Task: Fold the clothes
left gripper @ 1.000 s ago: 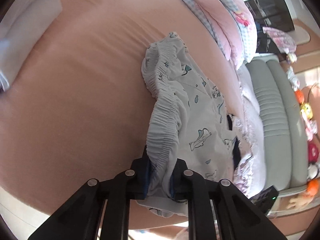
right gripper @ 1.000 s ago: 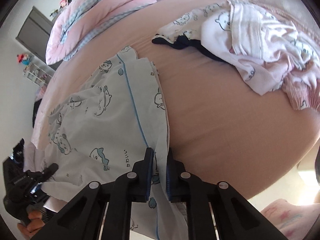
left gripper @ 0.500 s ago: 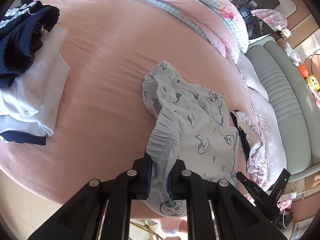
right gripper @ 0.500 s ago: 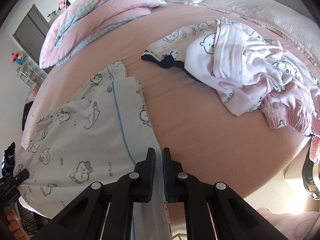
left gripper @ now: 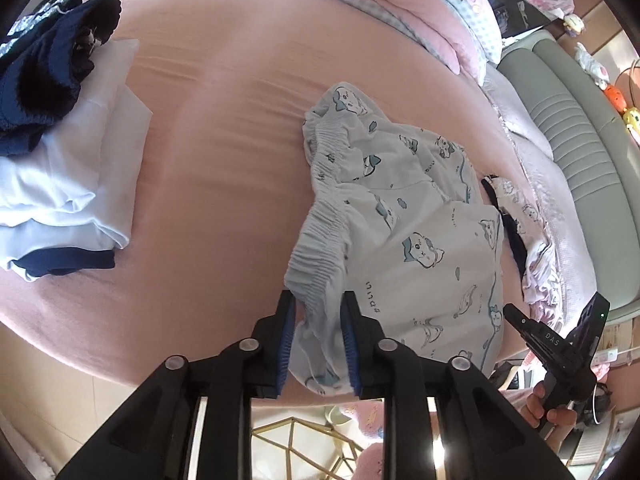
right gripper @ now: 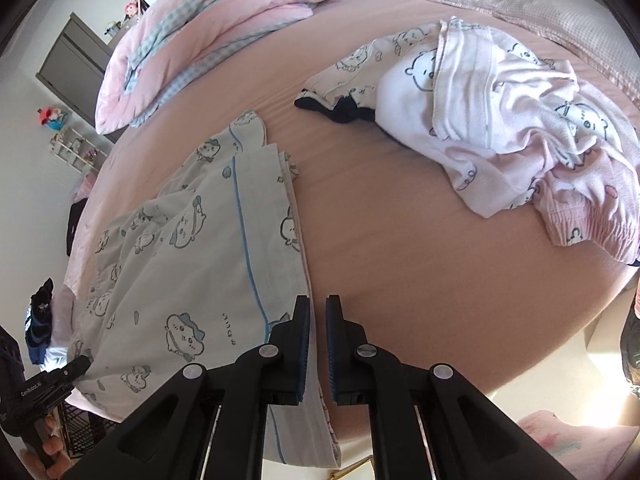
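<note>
Left tongs [left gripper: 318, 320] are opening around the pajama pants [left gripper: 420, 248] waistband; only the right view shows right tongs [right gripper: 318, 320] clamped on the hem.

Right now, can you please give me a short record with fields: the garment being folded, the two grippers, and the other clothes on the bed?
garment: light blue printed pajama pants, spread on the pink bed
left gripper: opening, elastic waistband between its fingers
right gripper: shut on the pants' hem edge
folded stack: white and navy, left of the pants
unfolded pile: pink and white printed clothes, right of the pants
</note>
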Demonstrator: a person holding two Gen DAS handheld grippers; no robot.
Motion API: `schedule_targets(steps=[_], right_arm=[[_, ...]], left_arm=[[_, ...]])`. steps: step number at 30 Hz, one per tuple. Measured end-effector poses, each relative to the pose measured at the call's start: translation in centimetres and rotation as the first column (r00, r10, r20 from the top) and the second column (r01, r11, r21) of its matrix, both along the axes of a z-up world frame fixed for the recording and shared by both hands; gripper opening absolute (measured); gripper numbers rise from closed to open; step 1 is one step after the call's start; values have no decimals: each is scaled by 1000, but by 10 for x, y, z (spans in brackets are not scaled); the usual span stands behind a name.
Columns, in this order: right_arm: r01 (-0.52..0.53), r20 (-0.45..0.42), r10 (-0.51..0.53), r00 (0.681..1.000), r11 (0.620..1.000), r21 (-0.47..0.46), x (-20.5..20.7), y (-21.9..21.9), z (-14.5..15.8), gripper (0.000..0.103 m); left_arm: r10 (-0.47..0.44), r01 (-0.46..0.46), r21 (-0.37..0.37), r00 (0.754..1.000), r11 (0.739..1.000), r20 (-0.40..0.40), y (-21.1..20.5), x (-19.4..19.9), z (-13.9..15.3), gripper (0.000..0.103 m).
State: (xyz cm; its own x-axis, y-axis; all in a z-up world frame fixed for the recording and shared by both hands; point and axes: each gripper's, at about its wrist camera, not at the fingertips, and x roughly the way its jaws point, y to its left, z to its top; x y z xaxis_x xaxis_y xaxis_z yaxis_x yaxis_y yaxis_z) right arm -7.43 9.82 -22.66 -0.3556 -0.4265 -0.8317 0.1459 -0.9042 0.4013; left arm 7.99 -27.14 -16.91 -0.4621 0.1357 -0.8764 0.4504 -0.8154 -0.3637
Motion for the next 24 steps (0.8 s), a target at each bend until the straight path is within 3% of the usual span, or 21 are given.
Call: schedule_targets(steps=[1, 2, 9, 13, 15, 17, 22, 24], right_arm=[[-6, 14, 6, 1000, 1000, 1, 1, -1, -2, 6], [-8, 27, 8, 1000, 1000, -2, 6, 2, -4, 7], [-24, 106, 34, 994, 995, -98, 19, 15, -11, 9], [-55, 126, 73, 989, 988, -145, 30, 15, -12, 31], [-94, 110, 110, 988, 985, -143, 32, 11, -9, 45], [-120, 96, 134, 986, 984, -131, 34, 6, -8, 51], [-145, 74, 150, 986, 987, -71, 36, -5, -9, 53], [-152, 57, 154, 986, 987, -50, 35, -9, -7, 53]], left_arm=[[5, -5, 13, 1000, 1000, -3, -1, 2, -1, 49], [12, -12, 28, 1000, 1000, -6, -3, 4, -1, 54], [53, -58, 133, 998, 989, 39, -13, 18, -21, 55], [58, -65, 229, 998, 971, 37, -14, 22, -32, 55], [67, -75, 238, 997, 968, 39, -15, 21, -35, 55], [70, -75, 263, 997, 962, 28, -15, 20, -39, 55], [92, -80, 307, 996, 948, -23, -13, 13, -45, 55], [122, -104, 320, 992, 942, -38, -13, 18, -44, 49]])
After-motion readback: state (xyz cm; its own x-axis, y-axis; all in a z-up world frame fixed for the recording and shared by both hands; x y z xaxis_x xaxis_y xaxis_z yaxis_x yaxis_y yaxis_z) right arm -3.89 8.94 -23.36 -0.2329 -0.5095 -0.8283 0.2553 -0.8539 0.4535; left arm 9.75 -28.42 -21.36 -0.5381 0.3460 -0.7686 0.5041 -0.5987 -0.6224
